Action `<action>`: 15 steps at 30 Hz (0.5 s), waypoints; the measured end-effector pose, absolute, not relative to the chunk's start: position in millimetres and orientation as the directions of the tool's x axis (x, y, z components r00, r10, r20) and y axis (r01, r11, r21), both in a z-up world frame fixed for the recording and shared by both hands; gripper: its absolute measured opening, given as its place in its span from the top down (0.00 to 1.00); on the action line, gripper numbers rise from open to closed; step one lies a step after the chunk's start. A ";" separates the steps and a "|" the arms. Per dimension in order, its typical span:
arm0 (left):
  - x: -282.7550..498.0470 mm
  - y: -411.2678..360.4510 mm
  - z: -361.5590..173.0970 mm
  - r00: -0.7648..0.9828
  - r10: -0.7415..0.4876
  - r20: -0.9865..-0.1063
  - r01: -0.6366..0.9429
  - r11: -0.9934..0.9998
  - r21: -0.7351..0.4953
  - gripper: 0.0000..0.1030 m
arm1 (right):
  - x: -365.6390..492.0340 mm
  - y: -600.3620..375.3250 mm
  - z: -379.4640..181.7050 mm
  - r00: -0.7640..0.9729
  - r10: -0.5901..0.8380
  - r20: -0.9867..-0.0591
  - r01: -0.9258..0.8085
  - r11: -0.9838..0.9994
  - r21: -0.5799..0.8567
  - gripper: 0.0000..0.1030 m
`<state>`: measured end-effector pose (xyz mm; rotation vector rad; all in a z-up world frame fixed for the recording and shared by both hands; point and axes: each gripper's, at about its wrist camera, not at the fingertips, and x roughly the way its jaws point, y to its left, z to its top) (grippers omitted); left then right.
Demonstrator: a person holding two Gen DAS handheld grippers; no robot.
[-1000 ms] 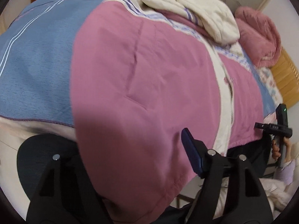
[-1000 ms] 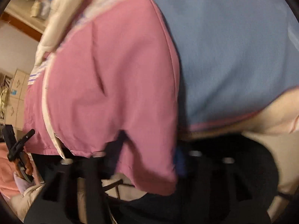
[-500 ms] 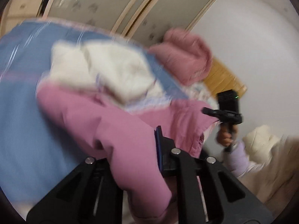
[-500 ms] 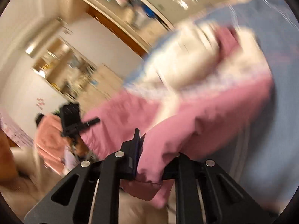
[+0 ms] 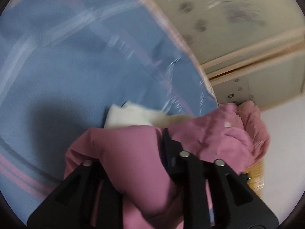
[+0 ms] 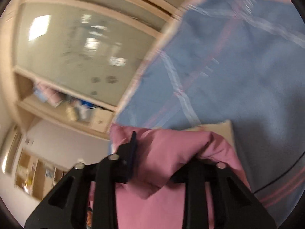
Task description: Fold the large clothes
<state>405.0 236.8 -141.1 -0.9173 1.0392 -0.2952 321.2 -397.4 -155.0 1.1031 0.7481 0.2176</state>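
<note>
Frosted sliding wardrobe doors (image 6: 76, 43), white wall (image 5: 282, 152)

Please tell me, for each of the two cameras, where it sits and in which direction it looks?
Left wrist: on the left tongs, looking along them over the pink garment they grip, across the blue bedspread to the cabinet doors.
Right wrist: on the right tongs, gripping the same garment; shelves left, bedspread right.
Shared: garment, bedspread, cabinet.

Bunched pink padded jacket (image 5: 133, 152) over blue bedspread.
</note>
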 end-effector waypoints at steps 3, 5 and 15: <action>408.9 259.6 -182.4 0.529 -0.749 -0.398 -0.188 0.354 -0.916 0.67 | 333.5 -410.8 -181.7 0.731 0.588 -0.347 0.159 0.347 0.924 0.41; 402.5 287.8 -199.2 0.578 -0.781 -0.234 -0.176 0.161 -0.971 0.63 | 317.6 -439.5 -188.4 0.774 0.508 -0.378 0.218 0.347 0.912 0.14; 343.0 321.1 -107.0 0.855 -0.495 -0.155 -0.021 0.266 -0.964 0.02 | 271.1 -393.0 -105.8 0.809 0.266 -0.524 0.145 0.774 0.617 0.04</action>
